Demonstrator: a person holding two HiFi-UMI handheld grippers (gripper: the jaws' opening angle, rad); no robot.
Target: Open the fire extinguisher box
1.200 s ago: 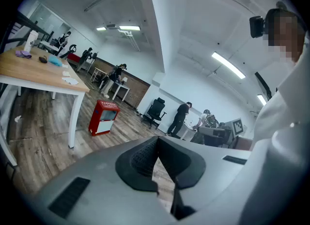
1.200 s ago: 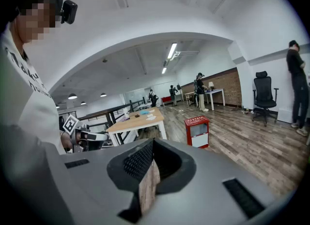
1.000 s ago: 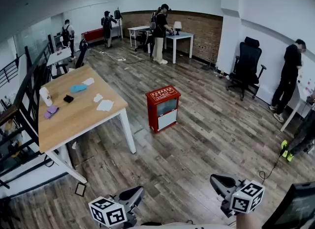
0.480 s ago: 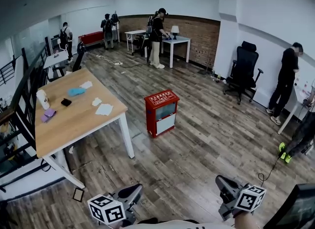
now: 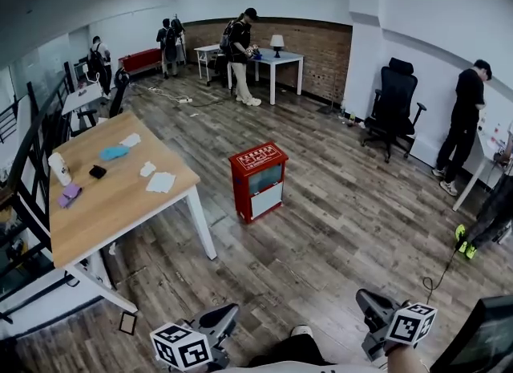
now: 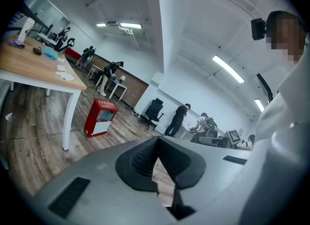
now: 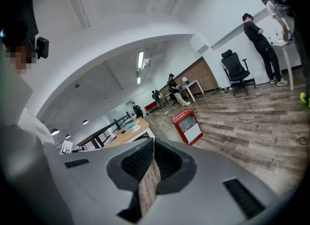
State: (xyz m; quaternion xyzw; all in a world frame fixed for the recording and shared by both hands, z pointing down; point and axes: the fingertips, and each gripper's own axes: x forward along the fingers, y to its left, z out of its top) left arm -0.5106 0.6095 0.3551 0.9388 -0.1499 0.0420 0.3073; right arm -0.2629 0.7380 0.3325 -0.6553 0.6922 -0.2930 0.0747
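Note:
The red fire extinguisher box (image 5: 258, 179) stands shut on the wood floor in the middle of the room, its glass front facing right and toward me. It also shows small in the left gripper view as the box (image 6: 99, 117) and in the right gripper view as the box (image 7: 188, 126). My left gripper (image 5: 227, 313) is low at the bottom left of the head view, far from the box. My right gripper (image 5: 365, 298) is at the bottom right, equally far. Both grippers, left (image 6: 157, 140) and right (image 7: 154, 141), are shut with nothing between their pads.
A wooden table (image 5: 112, 203) with cloths and small items stands left of the box, with a black railing (image 5: 32, 139) behind it. A black office chair (image 5: 392, 107) and a person (image 5: 465, 123) are by the right wall. More people and white tables (image 5: 276, 62) are at the back.
The head view has shifted a little: the box and table sit slightly further left and lower. A shoe now shows at the bottom edge. Both grippers stay low and shut.

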